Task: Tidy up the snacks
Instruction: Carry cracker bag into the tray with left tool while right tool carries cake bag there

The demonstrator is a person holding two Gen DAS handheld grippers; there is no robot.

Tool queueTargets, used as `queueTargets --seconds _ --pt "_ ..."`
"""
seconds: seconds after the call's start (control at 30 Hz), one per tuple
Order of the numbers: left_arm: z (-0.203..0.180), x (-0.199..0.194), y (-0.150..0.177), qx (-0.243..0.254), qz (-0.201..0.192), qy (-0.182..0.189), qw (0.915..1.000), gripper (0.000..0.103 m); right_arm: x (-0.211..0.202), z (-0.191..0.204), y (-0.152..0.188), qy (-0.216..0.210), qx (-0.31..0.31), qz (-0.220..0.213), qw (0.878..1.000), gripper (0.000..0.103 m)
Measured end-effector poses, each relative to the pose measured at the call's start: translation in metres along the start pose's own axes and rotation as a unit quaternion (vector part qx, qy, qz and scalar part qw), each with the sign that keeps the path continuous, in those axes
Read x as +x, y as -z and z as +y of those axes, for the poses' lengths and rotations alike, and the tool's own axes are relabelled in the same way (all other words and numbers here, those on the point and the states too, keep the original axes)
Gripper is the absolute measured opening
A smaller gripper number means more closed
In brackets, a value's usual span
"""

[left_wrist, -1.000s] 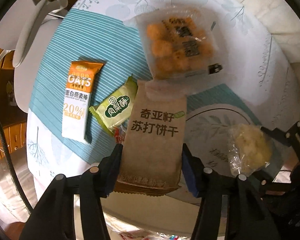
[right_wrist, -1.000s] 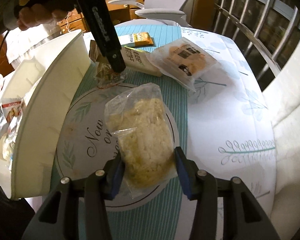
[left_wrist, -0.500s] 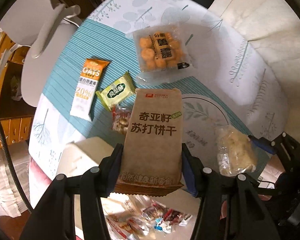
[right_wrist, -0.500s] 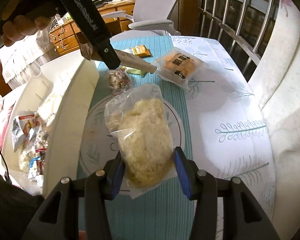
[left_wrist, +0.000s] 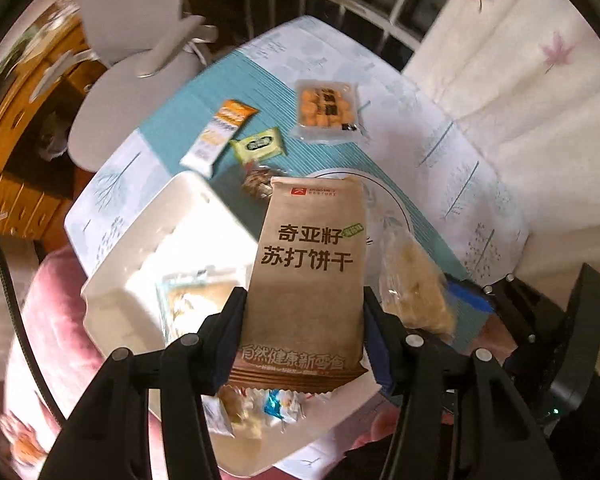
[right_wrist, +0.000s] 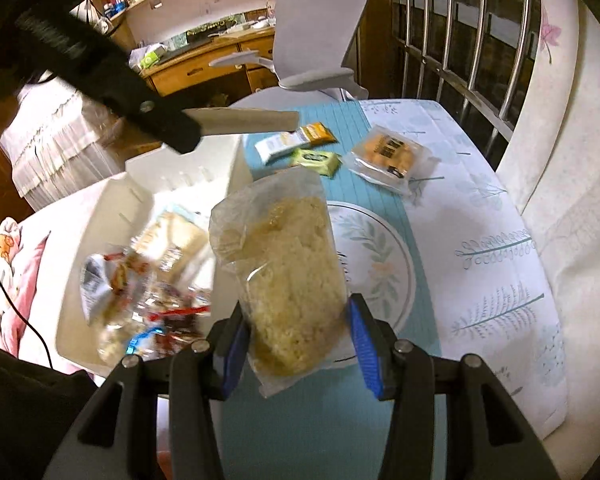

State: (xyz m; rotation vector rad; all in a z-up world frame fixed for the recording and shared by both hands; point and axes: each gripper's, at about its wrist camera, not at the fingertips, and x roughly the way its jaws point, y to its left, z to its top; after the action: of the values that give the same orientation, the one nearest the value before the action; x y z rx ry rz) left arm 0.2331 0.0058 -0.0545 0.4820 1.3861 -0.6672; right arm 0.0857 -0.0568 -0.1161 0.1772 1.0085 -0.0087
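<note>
My left gripper is shut on a brown soda-cracker packet and holds it up above the white storage box. My right gripper is shut on a clear bag of pale crumbly snack, lifted over the table beside the box. The bag also shows in the left wrist view. The left gripper with its packet shows in the right wrist view, above the box. Several wrapped snacks lie inside the box.
On the teal-striped tablecloth lie an orange oat bar, a green packet, a small wrapped snack and a clear pack of orange balls. A white chair stands behind the table. A window grille is at right.
Both grippers have risen and pulled back with their packets. The white box has come into fuller view under the left gripper; the table snacks look farther away.
</note>
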Motion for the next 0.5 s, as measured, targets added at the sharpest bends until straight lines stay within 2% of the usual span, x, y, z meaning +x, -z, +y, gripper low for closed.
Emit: queueTargets --seconds 0.1,0.27,0.5 --pt "0.017 -0.016 0.026 -0.032 -0.029 0.018 0.9989 0.053 -0.007 0.016 -0.001 -0.007 0.010 -0.003 1.000 0.047" --pt "0.042 -0.028 0.063 -0.066 -0.071 0.026 0.9950 0.053 -0.013 0.038 -0.006 -0.027 0.033 -0.003 0.999 0.047" --pt "0.092 -0.038 0.116 -0.134 -0.125 0.050 0.9818 0.053 -0.008 0.064 -0.018 -0.068 0.059 0.008 0.996 0.047"
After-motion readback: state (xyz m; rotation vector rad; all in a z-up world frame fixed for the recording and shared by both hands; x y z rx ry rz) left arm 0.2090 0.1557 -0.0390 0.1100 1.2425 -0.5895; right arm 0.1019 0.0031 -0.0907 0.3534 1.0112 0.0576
